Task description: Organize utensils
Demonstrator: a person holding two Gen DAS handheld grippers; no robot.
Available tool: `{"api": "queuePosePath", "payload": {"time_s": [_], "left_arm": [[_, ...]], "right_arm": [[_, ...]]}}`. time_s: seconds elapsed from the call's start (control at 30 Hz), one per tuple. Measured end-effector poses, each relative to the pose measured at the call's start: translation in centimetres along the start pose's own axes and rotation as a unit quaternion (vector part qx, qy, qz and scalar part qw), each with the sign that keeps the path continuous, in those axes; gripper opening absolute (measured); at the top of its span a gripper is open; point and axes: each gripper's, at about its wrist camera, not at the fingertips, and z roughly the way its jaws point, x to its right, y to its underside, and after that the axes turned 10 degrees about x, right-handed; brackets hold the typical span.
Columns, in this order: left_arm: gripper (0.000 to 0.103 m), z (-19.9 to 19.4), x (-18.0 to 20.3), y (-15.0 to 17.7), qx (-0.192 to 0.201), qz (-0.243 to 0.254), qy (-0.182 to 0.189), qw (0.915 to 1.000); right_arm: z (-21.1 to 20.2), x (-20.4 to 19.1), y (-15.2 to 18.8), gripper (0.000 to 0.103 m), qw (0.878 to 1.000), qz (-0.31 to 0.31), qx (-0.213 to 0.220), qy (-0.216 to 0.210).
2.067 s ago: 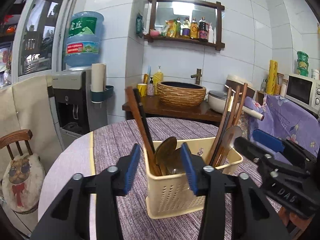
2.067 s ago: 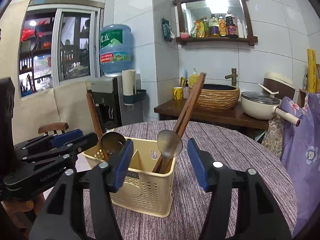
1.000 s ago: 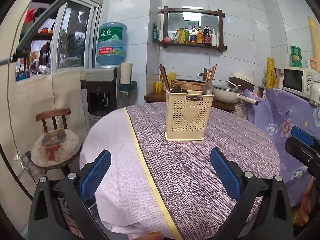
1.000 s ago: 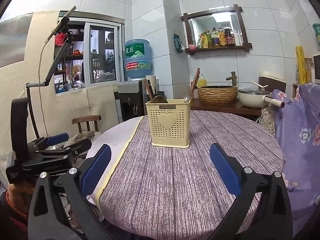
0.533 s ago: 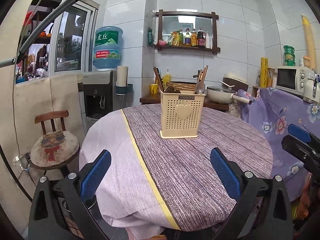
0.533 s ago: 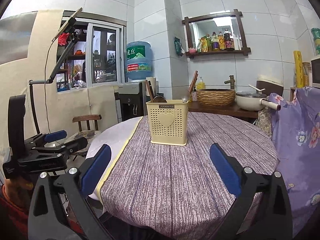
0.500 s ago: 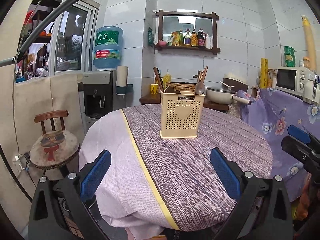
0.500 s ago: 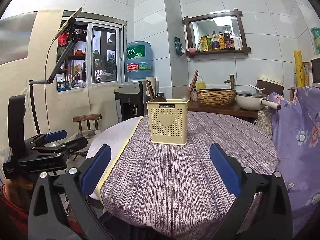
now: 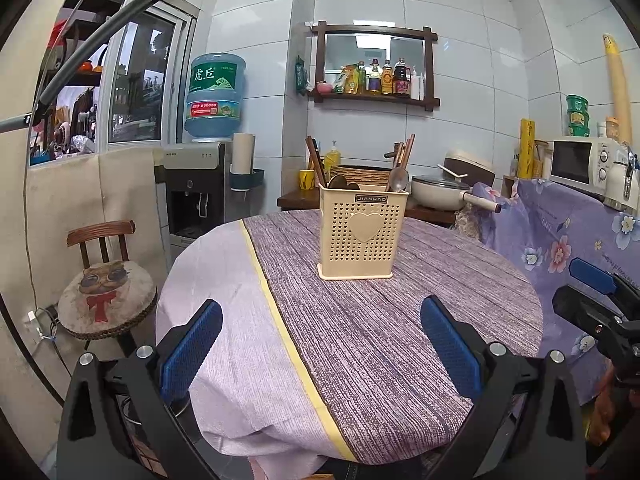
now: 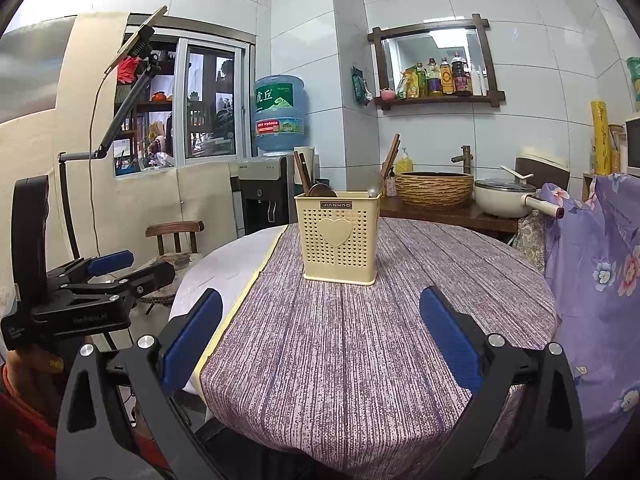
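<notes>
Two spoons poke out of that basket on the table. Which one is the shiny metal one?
The spoon on the basket's right side, among the leaning chopsticks; the left spoon is dull brown.

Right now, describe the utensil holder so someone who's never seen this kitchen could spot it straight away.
Find the round table under its purple striped cloth; the utensil holder stands alone on the far half. It is a cream perforated plastic box with a raised heart on its front, and spoons and chopsticks stick out of the top.
</notes>
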Motion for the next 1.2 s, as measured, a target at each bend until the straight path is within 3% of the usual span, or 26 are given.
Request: {"api": "queuePosePath", "payload": {"time_s": [1.2], "left_arm": [[0.098, 0.15, 0.61, 0.20, -0.005, 0.003, 0.002, 1.0000]], "right_arm": [[0.41, -0.25, 0.59, 0.097, 1.000, 0.005, -0.013, -0.001]]}}
